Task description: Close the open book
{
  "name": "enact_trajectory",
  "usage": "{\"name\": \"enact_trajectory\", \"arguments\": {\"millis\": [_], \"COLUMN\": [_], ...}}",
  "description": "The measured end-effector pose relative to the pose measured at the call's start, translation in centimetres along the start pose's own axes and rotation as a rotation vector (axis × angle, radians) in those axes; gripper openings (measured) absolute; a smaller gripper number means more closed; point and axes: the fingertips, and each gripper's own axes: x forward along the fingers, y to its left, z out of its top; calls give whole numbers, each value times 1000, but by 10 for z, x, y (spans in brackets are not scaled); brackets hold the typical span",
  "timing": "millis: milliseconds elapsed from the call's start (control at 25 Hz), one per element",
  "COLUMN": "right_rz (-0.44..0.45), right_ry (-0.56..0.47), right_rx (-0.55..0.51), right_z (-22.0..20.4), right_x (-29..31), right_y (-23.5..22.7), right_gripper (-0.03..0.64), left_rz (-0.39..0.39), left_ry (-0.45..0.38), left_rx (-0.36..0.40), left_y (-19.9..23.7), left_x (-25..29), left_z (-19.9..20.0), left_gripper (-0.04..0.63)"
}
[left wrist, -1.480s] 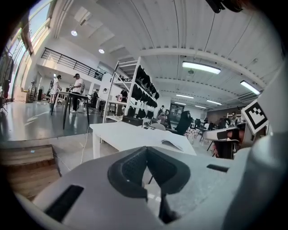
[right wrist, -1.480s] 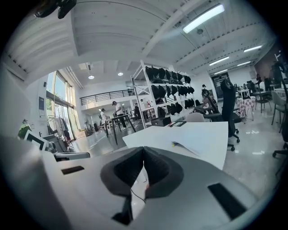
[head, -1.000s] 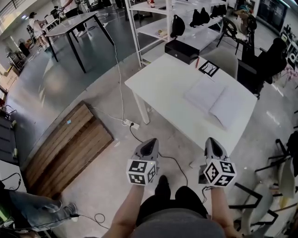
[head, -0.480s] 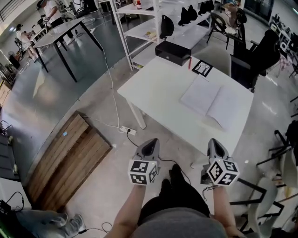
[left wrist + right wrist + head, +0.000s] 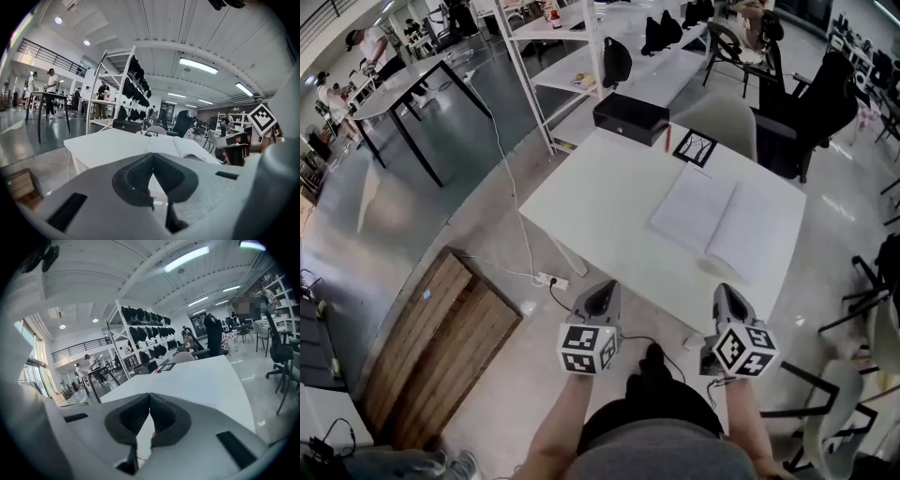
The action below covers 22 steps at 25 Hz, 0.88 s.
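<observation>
On the left gripper (image 5: 152, 157) the fingers (image 5: 136, 176) sit tip to tip with nothing between them. The right gripper (image 5: 150, 397) is the same story, fingers closed on air.

So this looks like the walk-up, not the actual closing yet. To do it well, the person probably wants to get properly up to the desk (image 5: 600, 187) first, because both grippers are short of its near edge and hang over the floor. From there, closed fingers could work as a wedge: slide them under the outer edge of one half of the book (image 5: 722, 217), lift it, and fold it over the spine. The other gripper can pin the far half so the whole thing doesn't skate across the smooth top. The risk is catching only a few loose pages instead of the full half, so going in low at the very edge seems smart.

Pose-wise, the grippers are held side by side in front of the person's body, pointing forward and a little down. Their marker cubes face up toward the head camera. Both forearms run back roughly parallel to the torso.

The book lies open and flat, pages up, on the right part of the desk, nearer the right gripper. A black box (image 5: 630, 114) and a marker card (image 5: 695, 147) sit at the far edge beyond it.
</observation>
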Motion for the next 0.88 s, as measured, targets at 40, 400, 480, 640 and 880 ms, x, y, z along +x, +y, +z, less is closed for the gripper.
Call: {"name": "enact_trajectory", "arguments": {"millis": [40,400,480,640,880], "right_rz": [-3,-34,-42,-51,-39], "right_ry": [0,-17,-22,-23,-34], "right_rx": [5,32,41,66,156], "right_z": [2,28,33,39,46], "right_x": [4,39,43,49,56], "right_y": [-3,-39,-48,-65,-79], "right_gripper": [5,5,6,6,46], "left_rz": [-4,-29,-40,-62,-92], "left_ry": [2,11,16,23,28], "left_rx": [3,30,36,45,70], "left_y": [0,-4,-9,-20,-30], "left_x": [7,74,87,110,132], "left_z": [2,25,29,35,43], "left_gripper": [6,6,6,6,6]}}
